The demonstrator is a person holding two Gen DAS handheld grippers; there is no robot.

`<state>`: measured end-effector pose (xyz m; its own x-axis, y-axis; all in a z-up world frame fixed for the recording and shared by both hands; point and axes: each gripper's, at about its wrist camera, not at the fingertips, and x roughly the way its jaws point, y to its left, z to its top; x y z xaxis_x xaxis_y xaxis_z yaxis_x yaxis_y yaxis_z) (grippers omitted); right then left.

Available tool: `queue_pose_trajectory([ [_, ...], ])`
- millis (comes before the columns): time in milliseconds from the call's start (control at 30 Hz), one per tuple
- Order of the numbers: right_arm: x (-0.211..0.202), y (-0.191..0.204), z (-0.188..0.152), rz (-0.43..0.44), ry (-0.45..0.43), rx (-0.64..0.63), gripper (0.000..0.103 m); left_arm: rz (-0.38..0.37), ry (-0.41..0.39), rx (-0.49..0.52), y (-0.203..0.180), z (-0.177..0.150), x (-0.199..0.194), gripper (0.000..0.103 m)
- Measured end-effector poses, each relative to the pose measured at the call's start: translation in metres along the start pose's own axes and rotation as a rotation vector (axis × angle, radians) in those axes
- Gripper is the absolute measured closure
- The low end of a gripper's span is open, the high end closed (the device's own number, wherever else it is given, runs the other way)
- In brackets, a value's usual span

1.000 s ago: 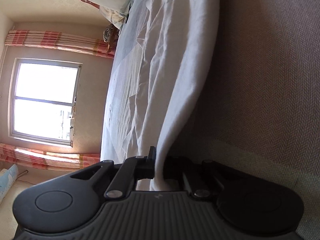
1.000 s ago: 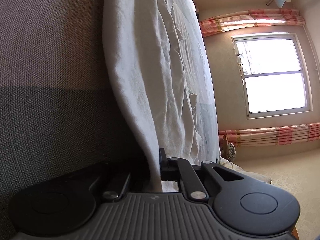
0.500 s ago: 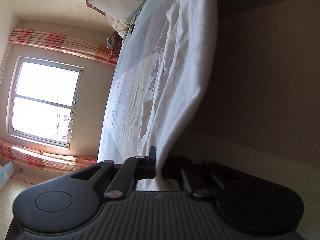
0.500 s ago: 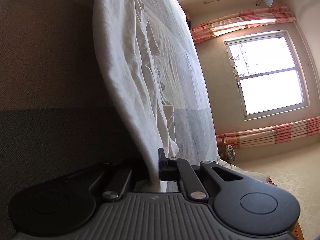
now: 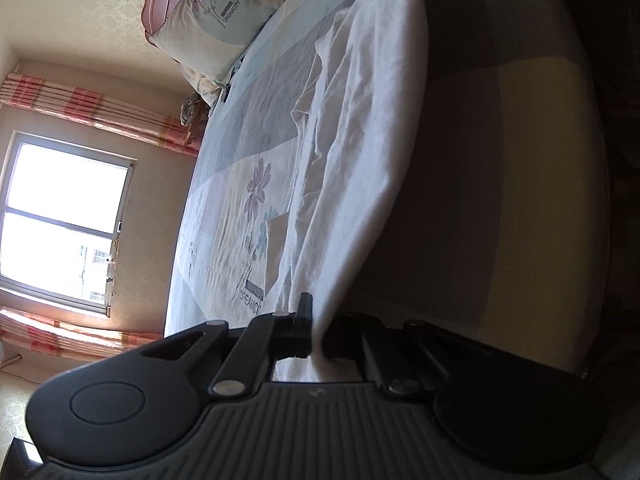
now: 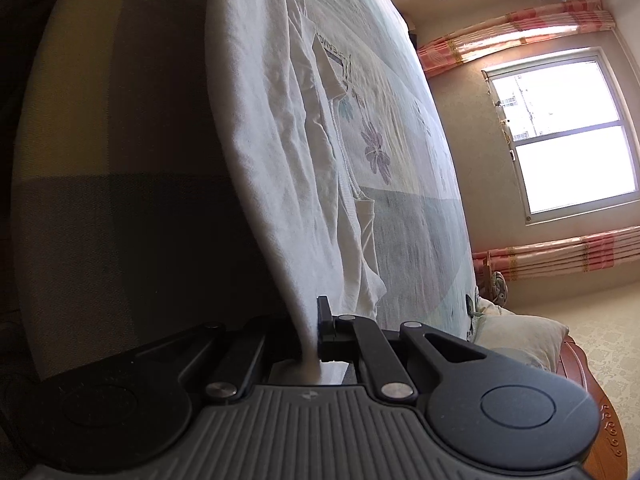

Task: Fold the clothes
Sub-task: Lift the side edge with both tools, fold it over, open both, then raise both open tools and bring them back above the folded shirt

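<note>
white garment [image 5: 360, 128] on bed [image 5: 240, 184], pillow [image 5: 216, 20] beyond

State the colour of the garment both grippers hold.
White garment, plain; clearest in the right wrist view.

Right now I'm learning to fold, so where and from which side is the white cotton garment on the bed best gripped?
Grip the white cotton garment at the two ends of its near edge, as both tongs do now: left tongs, right tongs, each shut on it. Come from the bed's side, since that edge runs straight along the side and the cloth spreads flat beyond it.
</note>
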<state>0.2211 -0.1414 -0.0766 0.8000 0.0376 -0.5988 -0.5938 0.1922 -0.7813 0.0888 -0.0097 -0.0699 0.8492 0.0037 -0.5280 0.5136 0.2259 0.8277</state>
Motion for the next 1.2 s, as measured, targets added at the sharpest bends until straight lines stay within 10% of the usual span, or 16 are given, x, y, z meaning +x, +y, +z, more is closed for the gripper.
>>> queue_pose_trajectory([
  [400,-0.016,0.009,-0.028,0.176,0.055,0.093,0.076,-0.243,0.002,-0.014,-0.026,-0.024,-0.056,0.092],
  [733,-0.039,-0.074,-0.077,0.234,0.027,0.484,0.051,-0.277,0.038,-0.616,0.070,-0.056,-0.039,0.090],
  [933,-0.021,-0.090,-0.060,0.358,-0.112,0.801,0.050,-0.361,0.145,-0.646,0.035,-0.067,-0.025,0.086],
  [1200,0.019,-0.053,-0.073,0.462,0.004,0.903,0.049,-0.363,0.220,-0.710,0.043,-0.094,-0.041,0.079],
])
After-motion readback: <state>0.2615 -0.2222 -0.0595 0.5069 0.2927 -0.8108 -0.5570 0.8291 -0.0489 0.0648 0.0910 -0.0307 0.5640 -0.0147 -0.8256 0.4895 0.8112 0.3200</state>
